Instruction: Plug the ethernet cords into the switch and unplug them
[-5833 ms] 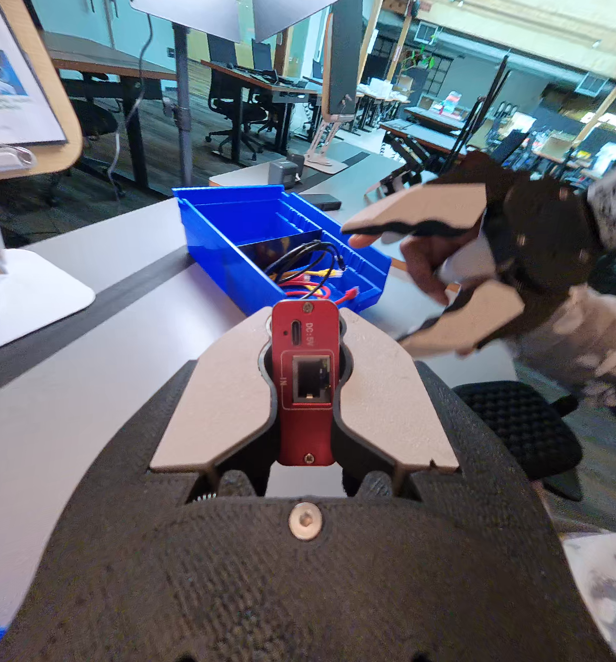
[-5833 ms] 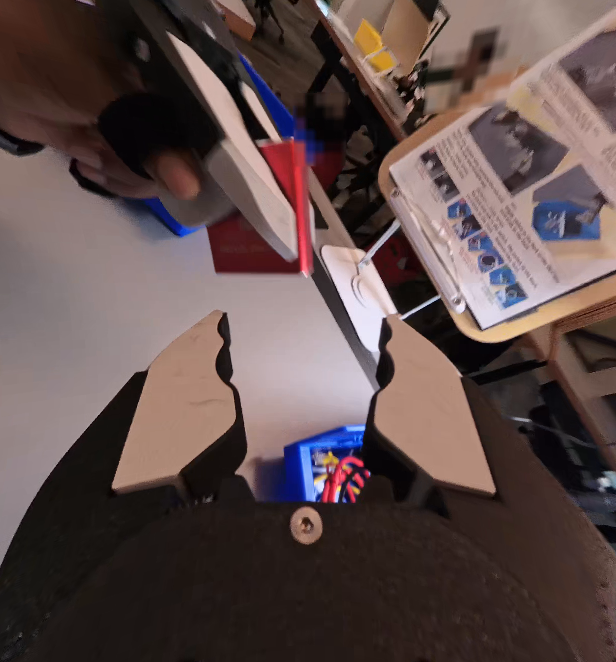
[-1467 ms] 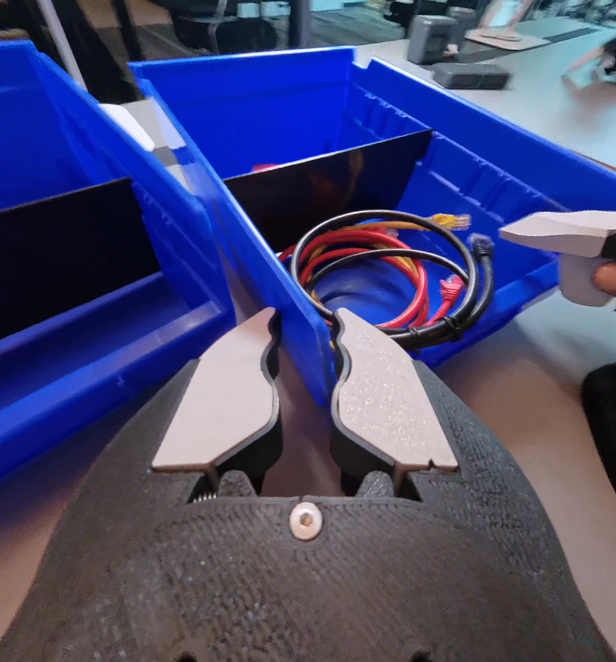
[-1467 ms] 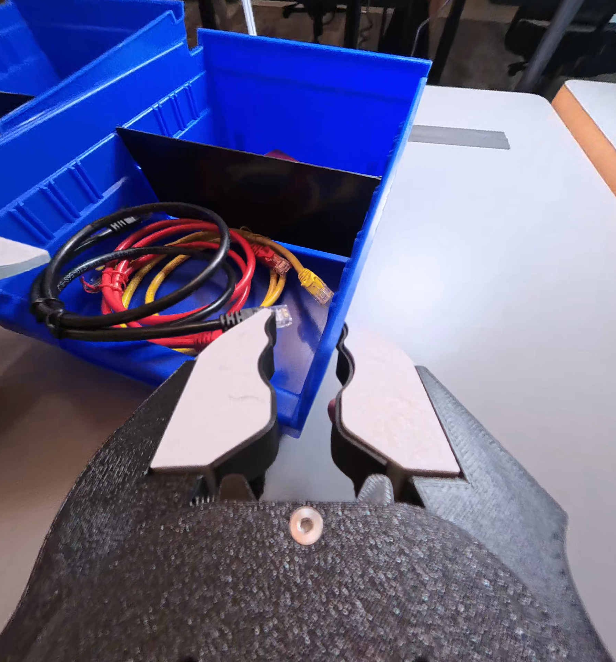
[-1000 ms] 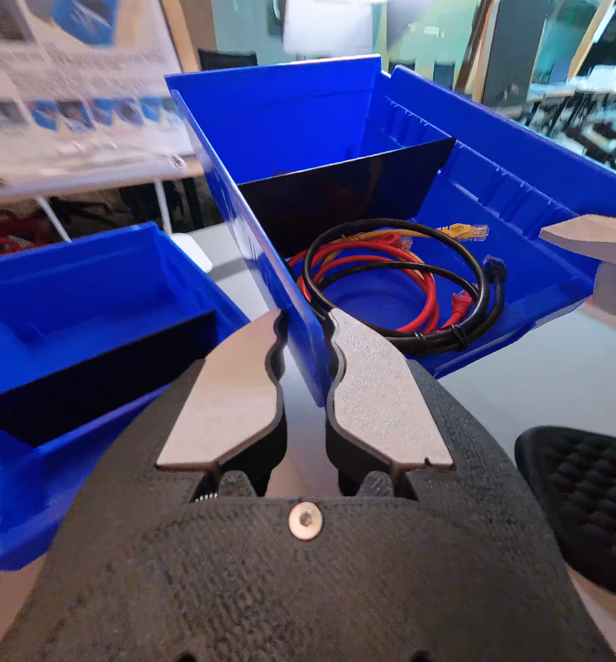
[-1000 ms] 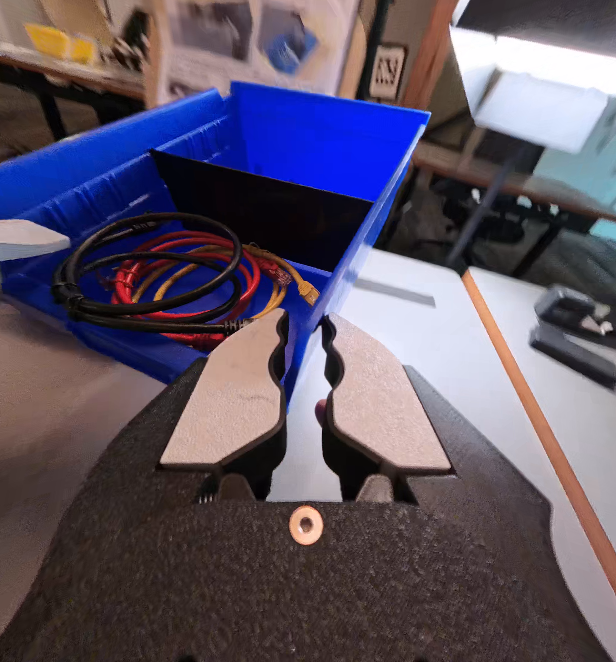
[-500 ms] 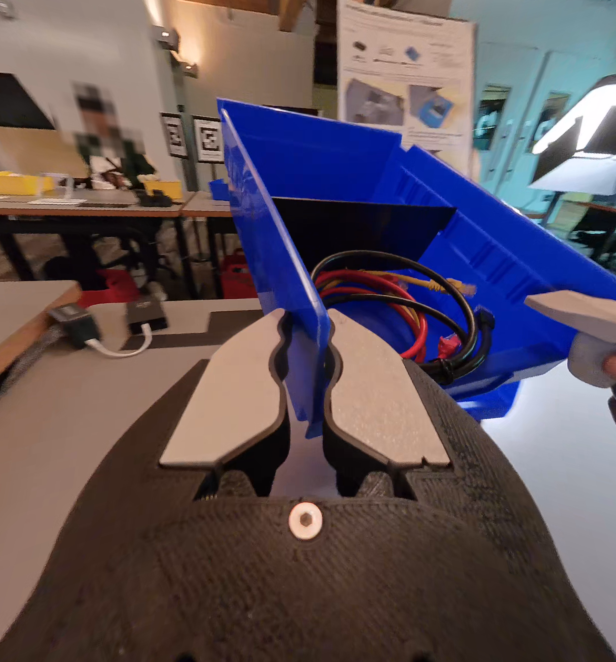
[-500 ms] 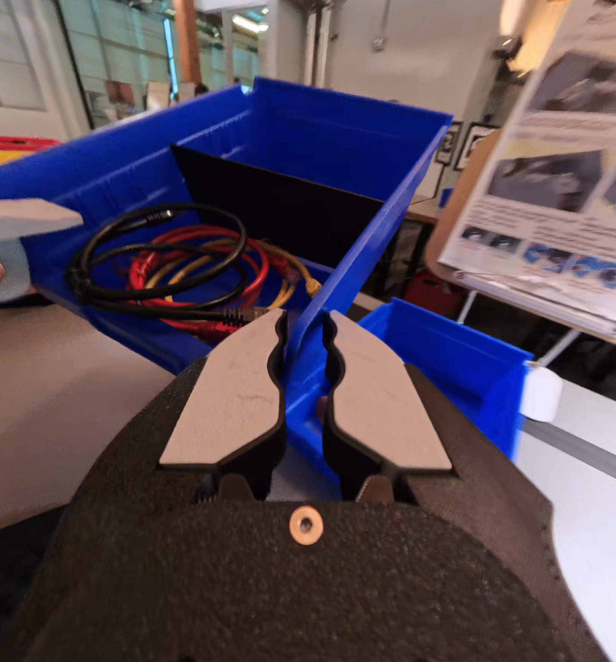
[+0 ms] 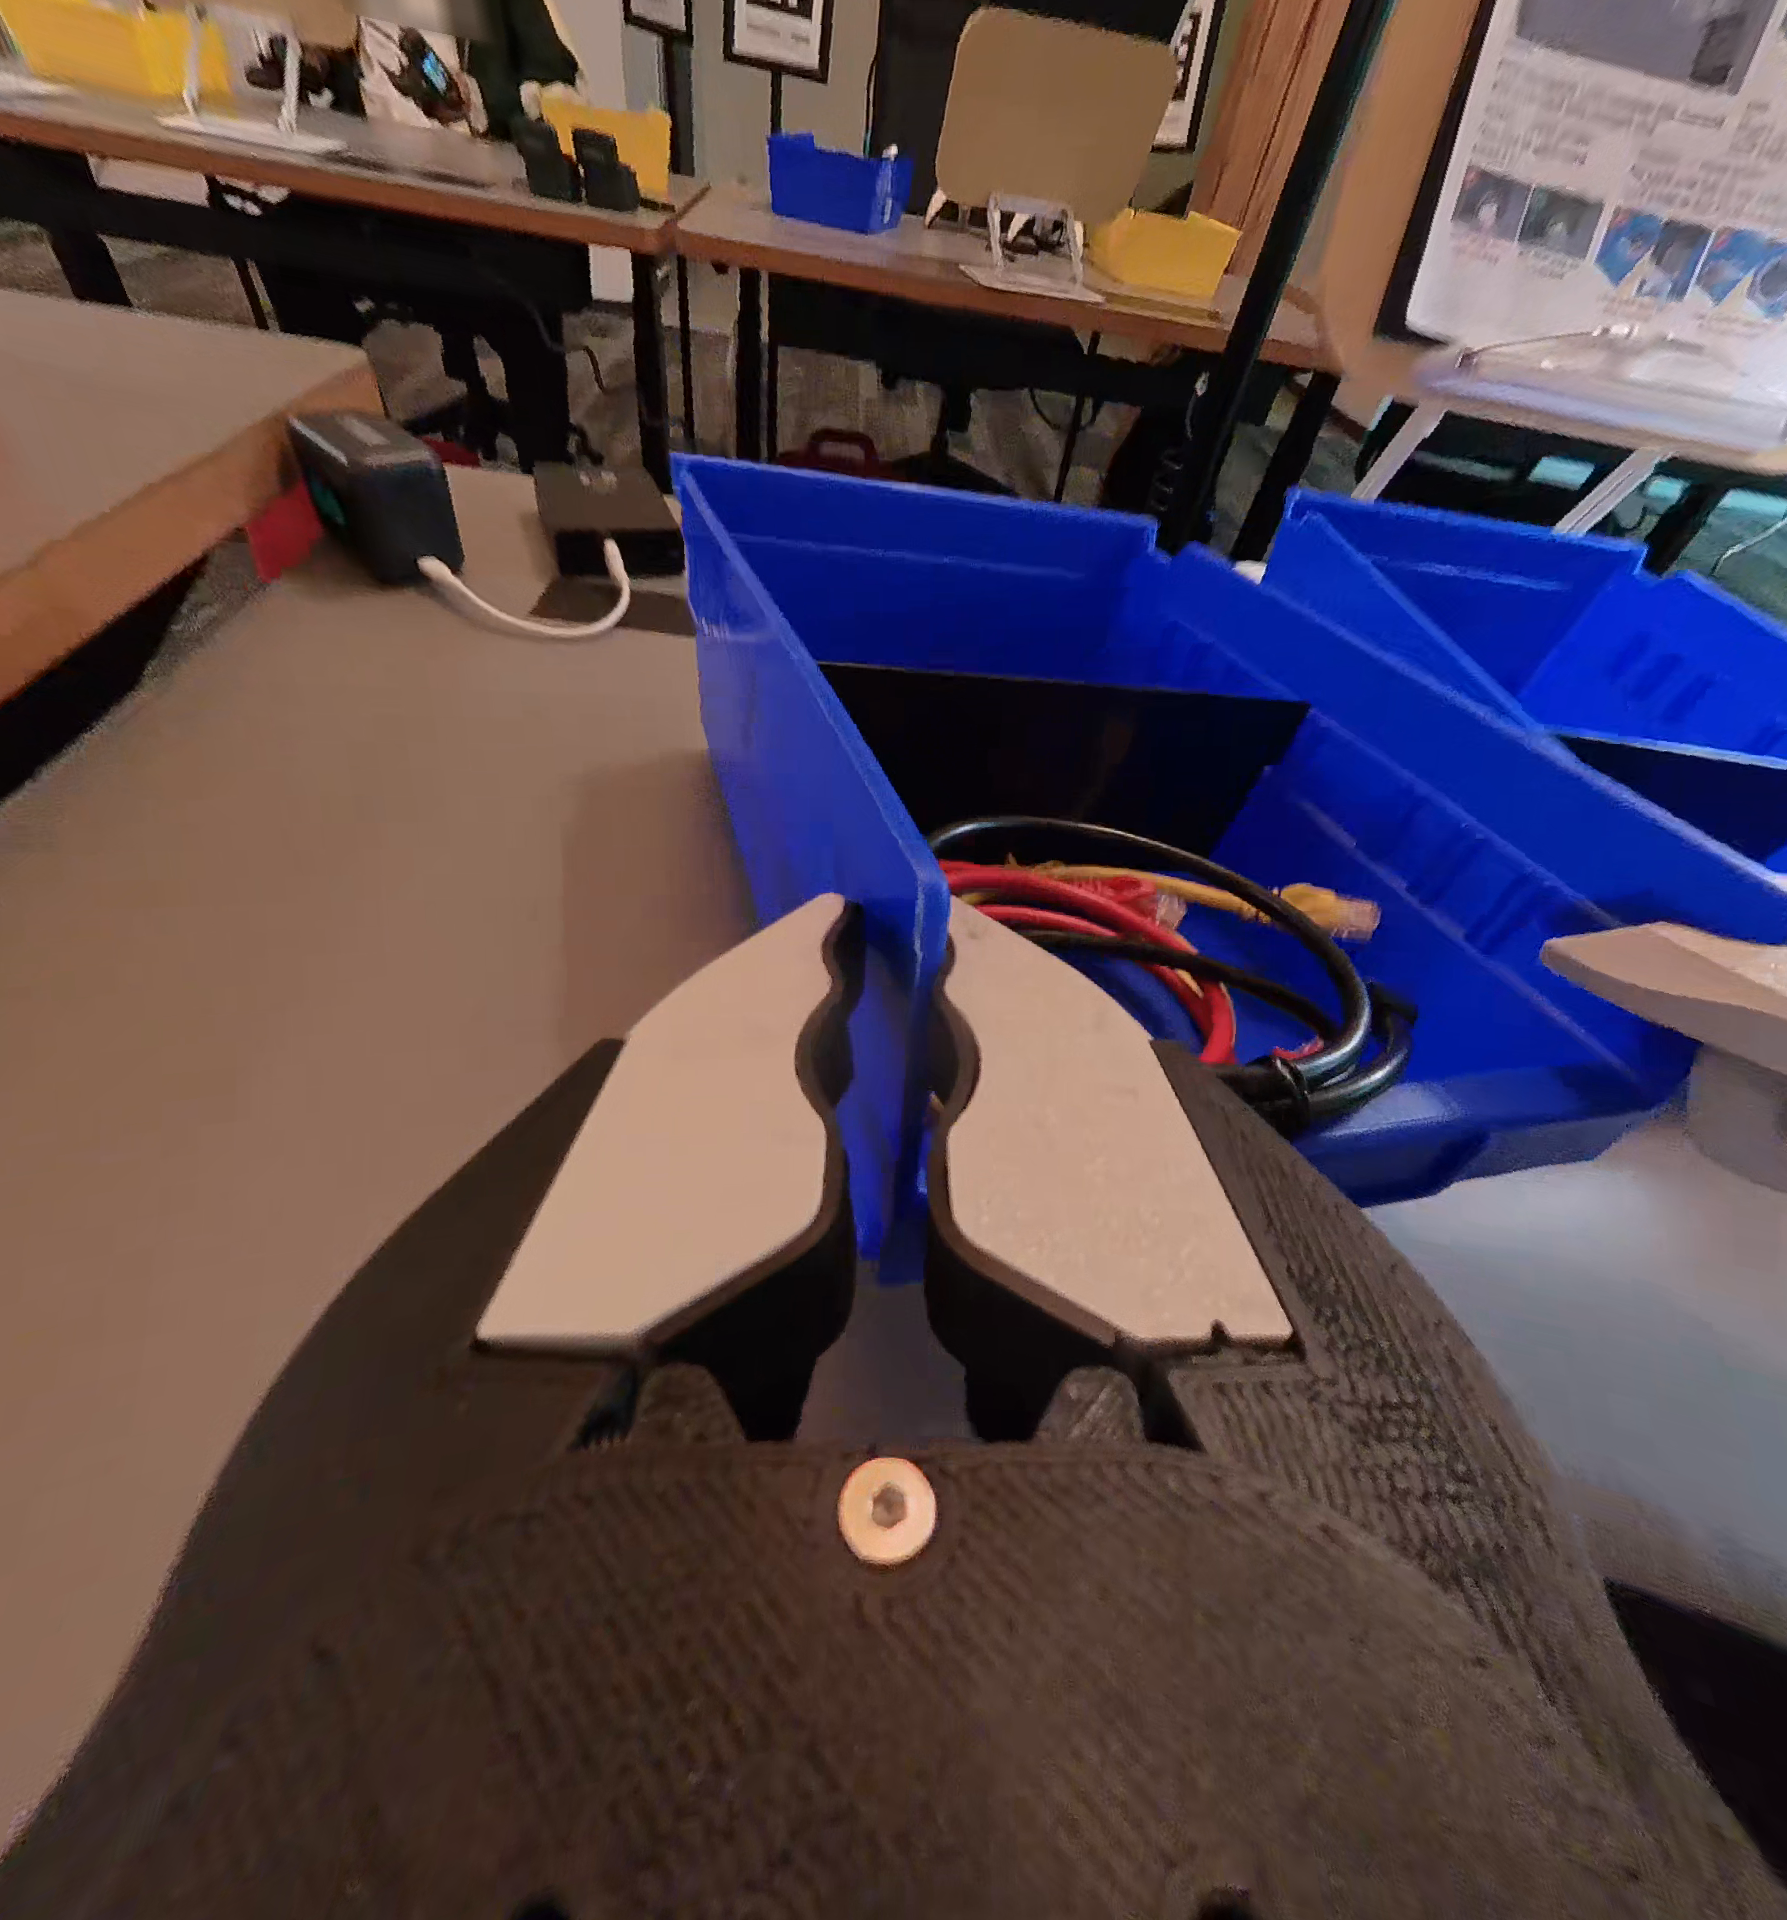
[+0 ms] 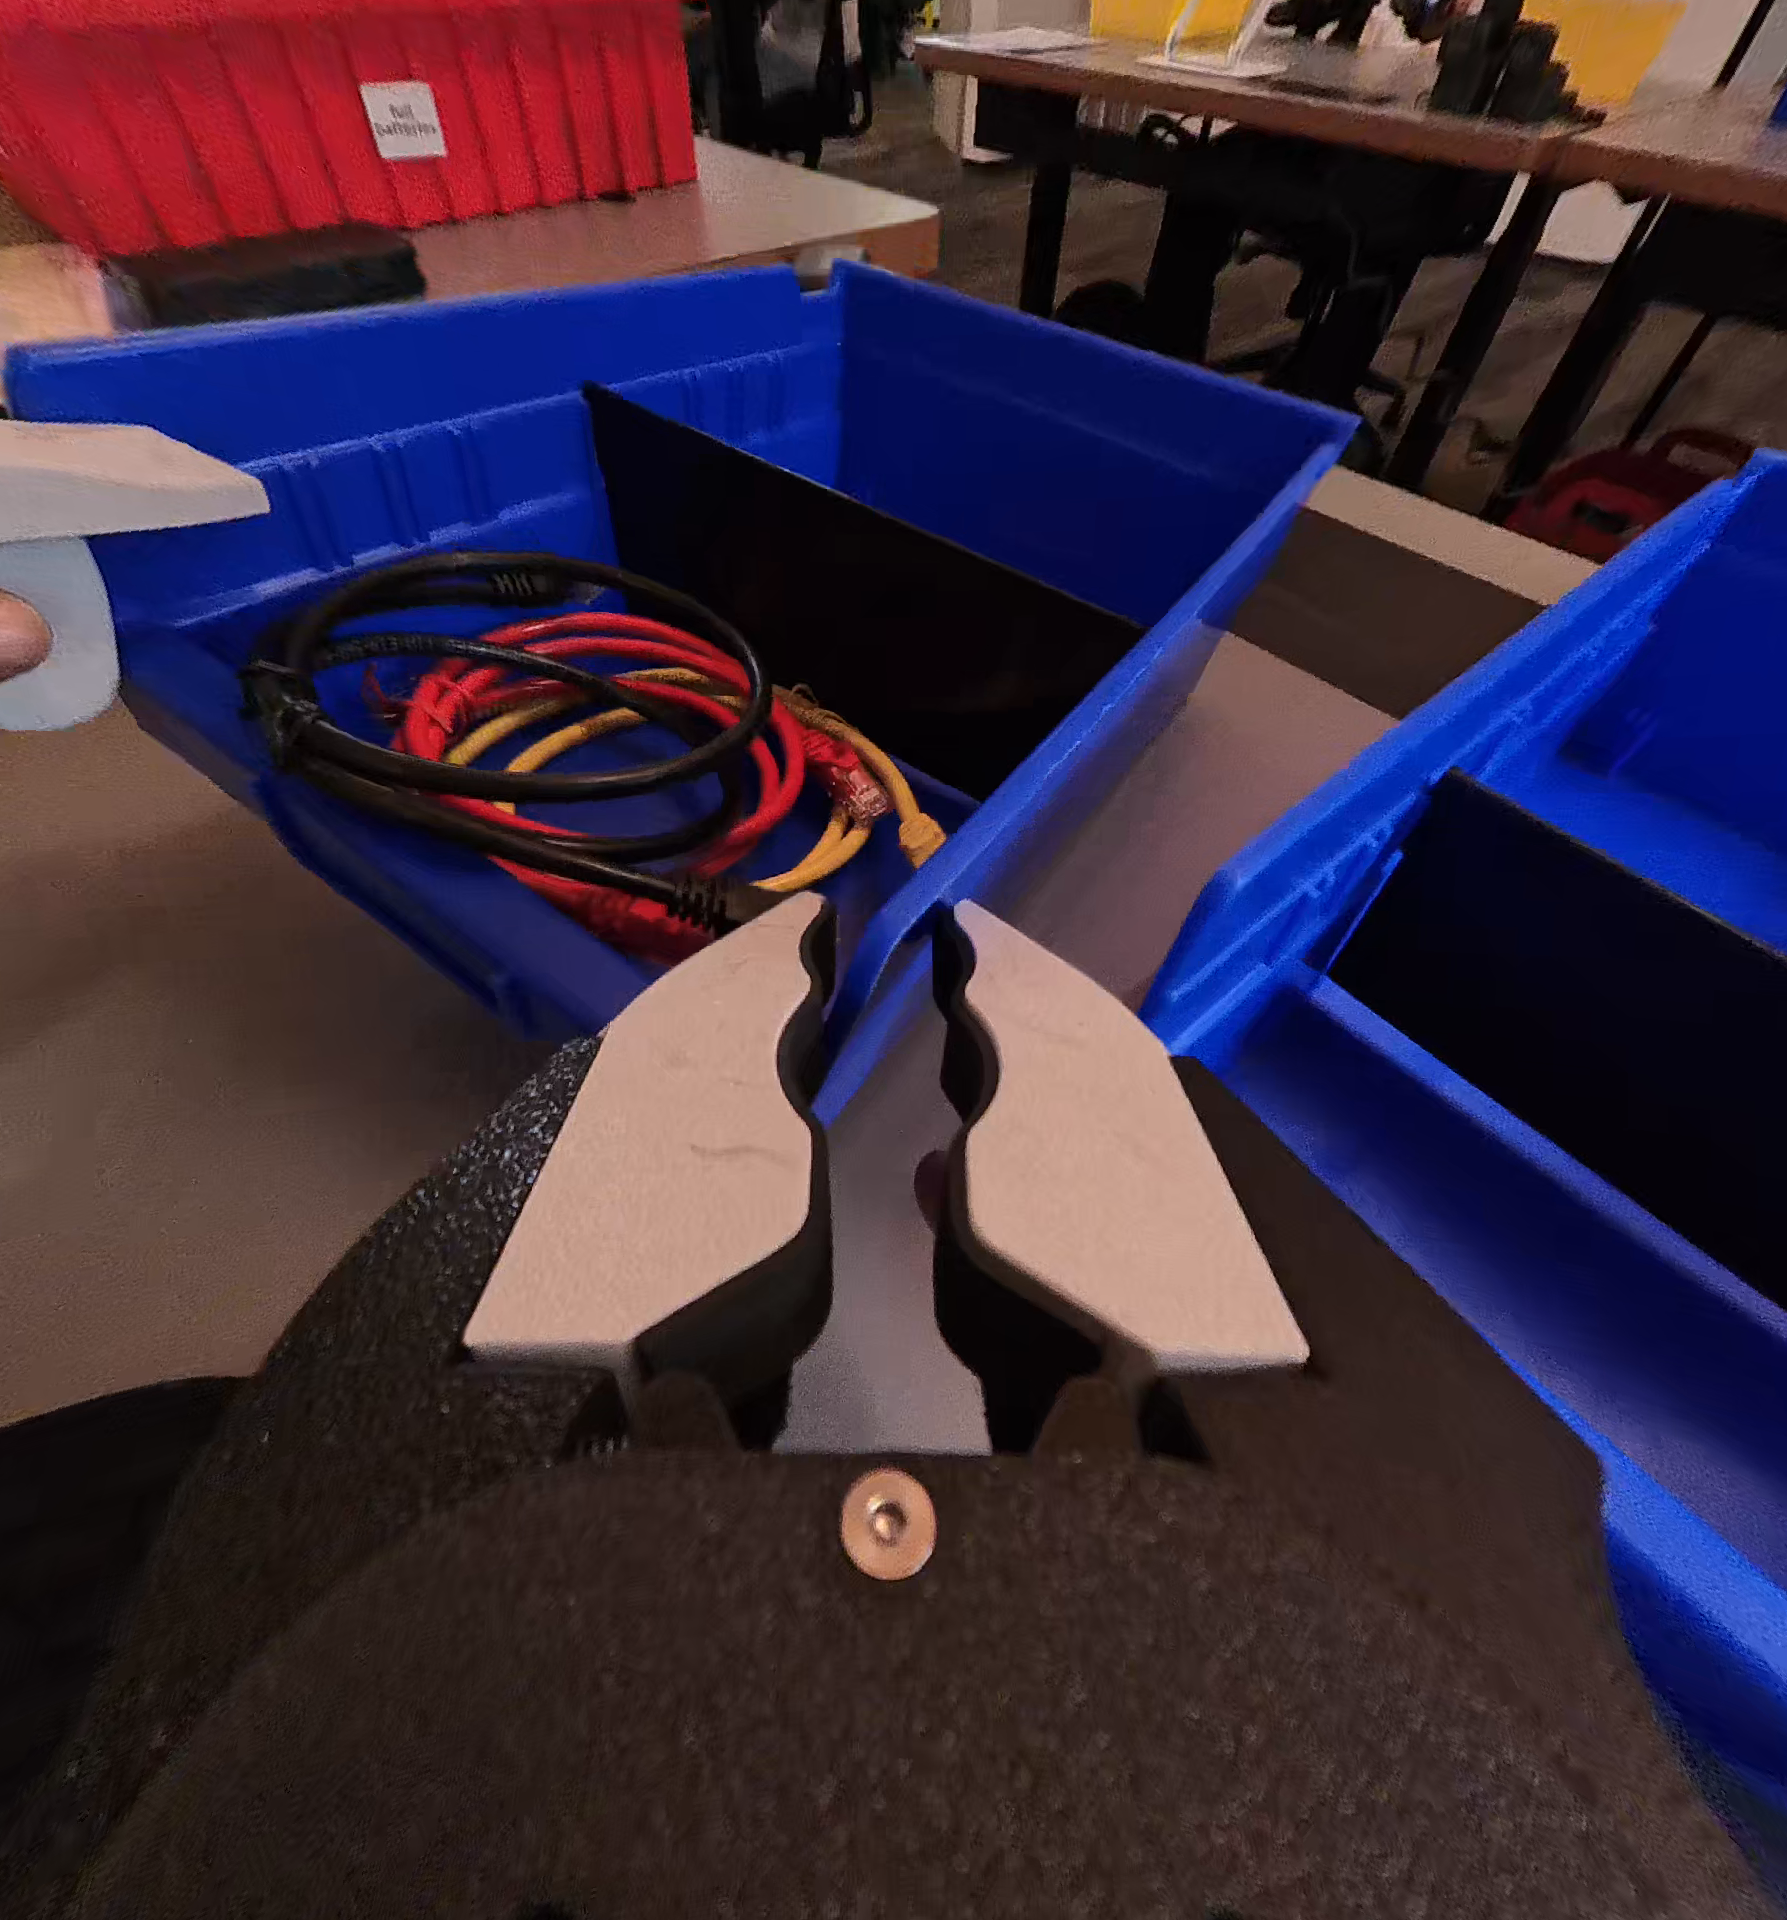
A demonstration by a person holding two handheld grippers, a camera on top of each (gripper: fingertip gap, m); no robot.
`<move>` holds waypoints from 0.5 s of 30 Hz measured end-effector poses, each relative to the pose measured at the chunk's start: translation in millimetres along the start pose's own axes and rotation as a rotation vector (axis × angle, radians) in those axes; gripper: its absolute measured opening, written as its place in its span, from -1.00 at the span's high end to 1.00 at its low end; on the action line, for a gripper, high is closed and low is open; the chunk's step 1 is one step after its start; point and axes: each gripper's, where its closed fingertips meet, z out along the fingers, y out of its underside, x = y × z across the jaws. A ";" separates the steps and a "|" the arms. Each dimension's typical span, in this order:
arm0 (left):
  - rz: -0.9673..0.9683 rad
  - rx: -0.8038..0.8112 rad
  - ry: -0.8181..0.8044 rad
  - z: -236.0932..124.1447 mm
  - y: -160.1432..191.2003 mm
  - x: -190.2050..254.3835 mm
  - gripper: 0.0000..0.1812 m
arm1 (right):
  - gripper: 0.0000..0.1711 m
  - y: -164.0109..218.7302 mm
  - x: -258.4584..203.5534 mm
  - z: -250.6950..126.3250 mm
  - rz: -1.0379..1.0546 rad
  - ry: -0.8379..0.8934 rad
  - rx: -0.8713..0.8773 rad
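L hand-held gripper (image 9: 889,925): level, pointing fwd, clenched on left side wall of blue bin (image 9: 816,790); wall sits between the pads.
R hand-held gripper (image 10: 878,920): angled down-left, jaws narrow, astride bin's right wall; contact not clear, can't tell if gripping.
Ethernet cords (image 10: 556,727): black, red, yellow coils in bin's front compartment, before black divider (image 10: 868,603).
L view only: charger w/ white cable (image 9: 380,509) on tabletop (image 9: 297,883).
R view only: red crate (image 10: 328,104) behind; second blue bin (image 10: 1491,1091) just beside.
Switch: not seen.
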 end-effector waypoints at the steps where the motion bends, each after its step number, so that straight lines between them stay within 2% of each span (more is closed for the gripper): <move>1: 0.010 0.004 -0.001 2.9 4.7 0.0 0.90 | 0.80 2.3 2.2 1.0 -0.019 0.016 -0.004; 6: 0.025 -0.062 0.061 14.9 21.6 12.8 0.88 | 0.79 14.3 18.1 -0.5 -0.054 0.005 -0.075; 8: 0.066 -0.120 0.119 19.7 34.0 23.8 0.82 | 0.63 24.5 19.0 -6.7 -0.023 -0.079 -0.147; 9: 0.104 -0.135 0.135 20.8 37.5 26.8 0.78 | 0.62 27.4 16.7 -13.5 -0.011 -0.141 -0.179; 12: 0.191 -0.084 0.135 12.0 18.2 27.4 0.68 | 0.57 27.7 25.4 -45.2 -0.072 -0.243 -0.235; 15: 0.365 -0.111 0.231 -3.4 1.3 50.5 0.67 | 0.58 30.1 57.1 -70.6 -0.211 -0.226 -0.306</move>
